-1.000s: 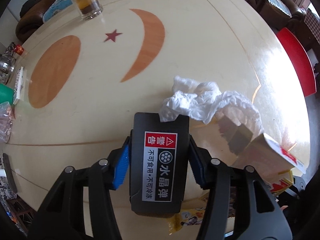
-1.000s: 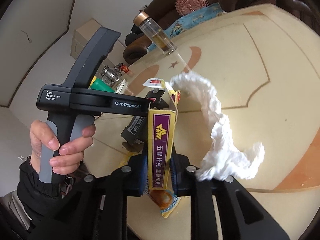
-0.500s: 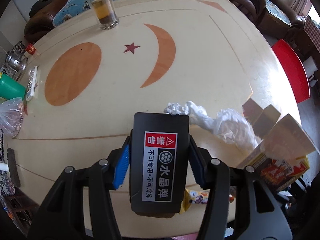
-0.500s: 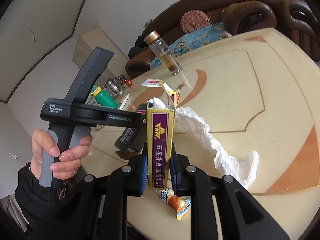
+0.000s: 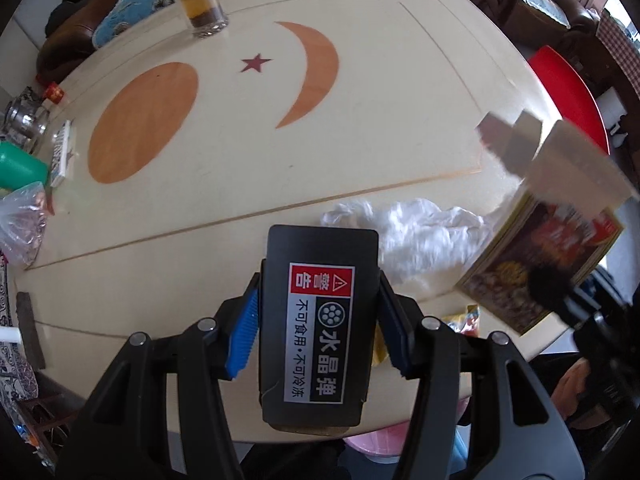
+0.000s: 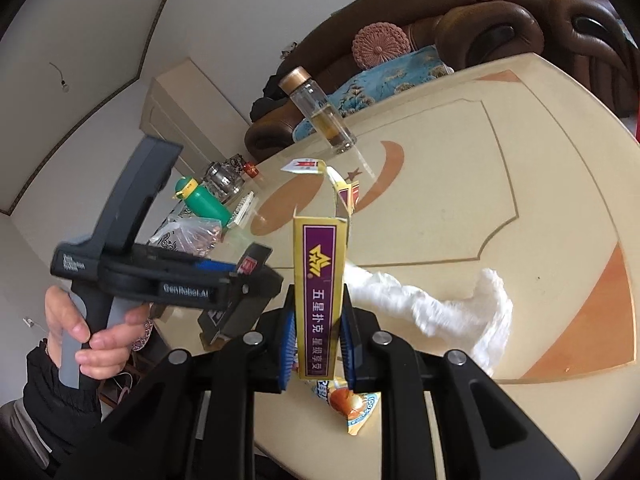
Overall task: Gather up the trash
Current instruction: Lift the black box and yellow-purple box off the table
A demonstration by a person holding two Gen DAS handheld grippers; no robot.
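Left tongs [image 5: 318, 332] point steeply down, clamping black box [image 5: 320, 320].

The cream round table with orange inlays [image 5: 360, 128] lies bare across its middle. A lidded glass bottle of amber liquid [image 5: 200, 4] stands at 12 o'clock; a green plastic bottle [image 5: 18, 168] and clear plastic bag [image 5: 20, 224] crowd 9; crumpled white tissue [image 5: 424, 236] lies toward 3.

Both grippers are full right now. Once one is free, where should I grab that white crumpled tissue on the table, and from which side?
Take the white crumpled tissue at its raised, bunched end, coming down from above. The rest is a thin twisted strip flat on the table, giving pads little to bite. That end also lies clear of the playing-card box and snack wrapper.
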